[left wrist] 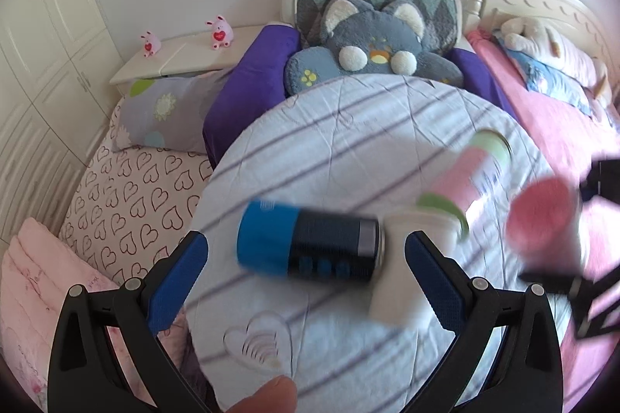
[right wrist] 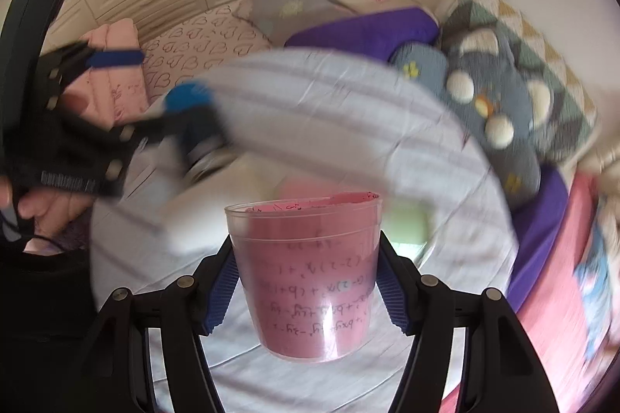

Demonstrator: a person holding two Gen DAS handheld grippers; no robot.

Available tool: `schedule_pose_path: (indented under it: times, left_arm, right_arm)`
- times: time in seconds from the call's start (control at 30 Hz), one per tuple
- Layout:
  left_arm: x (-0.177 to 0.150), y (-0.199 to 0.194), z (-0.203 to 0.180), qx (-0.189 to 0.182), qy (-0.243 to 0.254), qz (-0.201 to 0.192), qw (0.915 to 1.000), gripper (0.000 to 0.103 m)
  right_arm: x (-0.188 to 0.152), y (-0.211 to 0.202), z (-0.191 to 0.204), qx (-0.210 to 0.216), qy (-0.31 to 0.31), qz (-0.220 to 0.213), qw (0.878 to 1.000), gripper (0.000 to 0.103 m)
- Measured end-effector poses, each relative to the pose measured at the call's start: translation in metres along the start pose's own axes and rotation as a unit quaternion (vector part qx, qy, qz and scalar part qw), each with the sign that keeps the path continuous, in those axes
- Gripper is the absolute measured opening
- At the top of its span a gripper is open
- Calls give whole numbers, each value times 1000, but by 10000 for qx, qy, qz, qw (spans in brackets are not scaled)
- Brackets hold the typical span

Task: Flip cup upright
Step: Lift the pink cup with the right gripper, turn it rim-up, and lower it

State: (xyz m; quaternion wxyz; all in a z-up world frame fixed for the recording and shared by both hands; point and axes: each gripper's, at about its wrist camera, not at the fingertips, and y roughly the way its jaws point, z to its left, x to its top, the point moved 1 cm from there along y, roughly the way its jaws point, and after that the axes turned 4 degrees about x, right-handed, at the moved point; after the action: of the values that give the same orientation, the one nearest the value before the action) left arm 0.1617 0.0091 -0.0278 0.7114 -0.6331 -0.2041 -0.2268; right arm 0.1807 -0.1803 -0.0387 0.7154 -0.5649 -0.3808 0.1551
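Cup (right wrist: 310, 273) w/ pink paper inside sits clamped in the right gripper (right wrist: 308, 287), rim up in the right wrist view, held above the round striped board (right wrist: 348, 103) on the bed. Looks like the flip itself is about done; what's left, I'd say, is lowering it base-first onto a bare patch & letting go gently so it doesn't tip. Left gripper (left wrist: 306, 277) hangs w/ fingers apart, gripping nothing, over a blue & black can (left wrist: 310, 242) lying on its side. Pink & green canister (left wrist: 469, 180) lies nearby, so pick the landing spot w/ care.
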Motion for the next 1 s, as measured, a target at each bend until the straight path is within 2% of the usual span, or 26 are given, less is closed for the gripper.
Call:
schedule_pose_path:
  times: [0.1, 0.2, 0.4, 0.47, 0.73, 1.0]
  left_arm:
    - [-23, -10, 1, -97, 46, 11, 9999, 103]
    - [-45, -19, 2, -134, 147, 32, 9998, 103]
    - [-79, -33, 16, -146, 228, 72, 9996, 103]
    - [-88, -36, 21, -141, 243, 70, 9996, 103]
    - [-107, -37, 31, -151, 198, 117, 9996, 103]
    - [-110, -36, 31, -111, 207, 153, 9996, 103]
  right_arm:
    - [-32, 10, 29, 59, 485, 58, 9988, 65]
    - [-54, 20, 47, 224, 1166, -59, 9929, 65]
    - [-86, 34, 65, 535, 2505, -538, 9651, 65]
    - [-90, 39, 75, 569, 2765, -623, 9573, 66]
    - [-93, 60, 93, 255, 3325, -687, 9402, 66]
    - [-93, 75, 98, 76, 3512, -706, 9336, 67]
